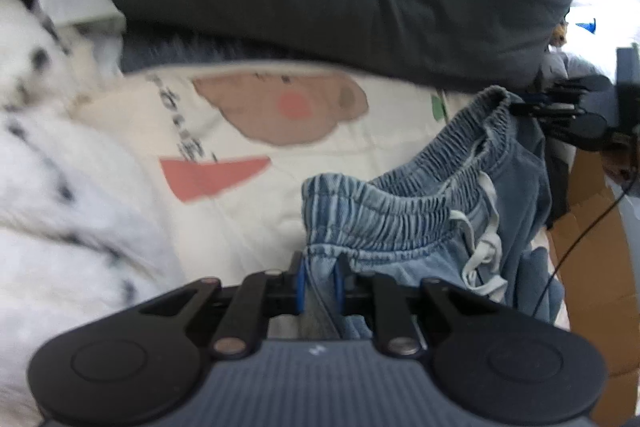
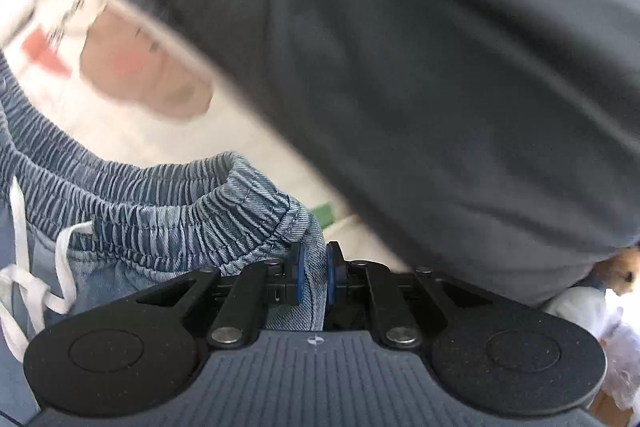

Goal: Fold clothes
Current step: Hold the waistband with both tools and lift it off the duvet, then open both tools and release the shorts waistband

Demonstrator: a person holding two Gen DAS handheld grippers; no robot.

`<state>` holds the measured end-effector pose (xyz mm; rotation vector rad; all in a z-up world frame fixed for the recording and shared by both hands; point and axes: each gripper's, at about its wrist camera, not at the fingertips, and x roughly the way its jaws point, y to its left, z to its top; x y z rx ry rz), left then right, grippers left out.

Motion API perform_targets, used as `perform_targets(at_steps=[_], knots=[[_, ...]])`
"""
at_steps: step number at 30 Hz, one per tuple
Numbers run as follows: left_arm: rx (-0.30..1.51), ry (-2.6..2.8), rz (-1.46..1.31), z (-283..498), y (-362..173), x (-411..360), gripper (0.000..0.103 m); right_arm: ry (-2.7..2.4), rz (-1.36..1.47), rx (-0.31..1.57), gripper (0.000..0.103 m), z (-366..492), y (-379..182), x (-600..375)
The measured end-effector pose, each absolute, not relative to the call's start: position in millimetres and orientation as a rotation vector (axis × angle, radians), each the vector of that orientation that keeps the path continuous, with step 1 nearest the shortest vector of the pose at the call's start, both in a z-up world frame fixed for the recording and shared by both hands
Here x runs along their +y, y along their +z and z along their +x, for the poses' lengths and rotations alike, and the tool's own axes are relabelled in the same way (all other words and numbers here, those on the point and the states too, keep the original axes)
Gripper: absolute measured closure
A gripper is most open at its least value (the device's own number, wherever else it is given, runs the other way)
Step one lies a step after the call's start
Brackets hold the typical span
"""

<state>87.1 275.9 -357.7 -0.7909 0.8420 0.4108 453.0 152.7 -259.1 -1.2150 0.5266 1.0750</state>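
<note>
We note the left gripper (image 1: 319, 281) and right gripper (image 2: 313, 277) each pinching the blue elasticated denim shorts' (image 1: 404, 215) waistband ends, lifted between them; next, lay flat.

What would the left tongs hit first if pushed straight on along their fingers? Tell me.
The left tongs already pinch the denim shorts at the waistband, so they meet that first; beyond it probably the cream printed blanket, though depth is unclear.

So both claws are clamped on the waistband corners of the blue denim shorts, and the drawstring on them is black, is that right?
Not quite: the drawstring is white, as the right wrist view shows. The rest holds: the left claw and the right claw are each clamped on a waistband corner of the blue denim shorts.
</note>
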Motion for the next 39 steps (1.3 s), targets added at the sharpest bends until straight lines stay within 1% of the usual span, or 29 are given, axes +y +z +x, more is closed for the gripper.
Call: perform_targets(at_steps=[11, 24, 28, 34, 39], knots=[[0.750, 0.476, -0.725, 98.8, -325.6, 325.1, 0.089, 0.985, -1.108, 0.457, 0.094, 462.0, -227.6, 180.0], [0.723, 0.549, -0.686, 117.8, -316.1, 366.1, 0.089, 0.928, -1.067, 0.453, 0.094, 482.0, -230.2, 222.8], [0.763, 0.570, -0.713, 122.1, -329.8, 377.5, 0.089, 0.927, -1.071, 0.485, 0.094, 489.3, -245.4, 237.2], [0.878, 0.611, -0.757, 137.7, -376.1, 392.2, 0.089, 0.933, -1.131, 0.581, 0.094, 499.1, -298.7, 252.5], [0.932, 0.623, -0.764, 143.4, -395.9, 394.7, 0.088, 0.906, -1.122, 0.634, 0.093, 511.5, -329.3, 264.7]])
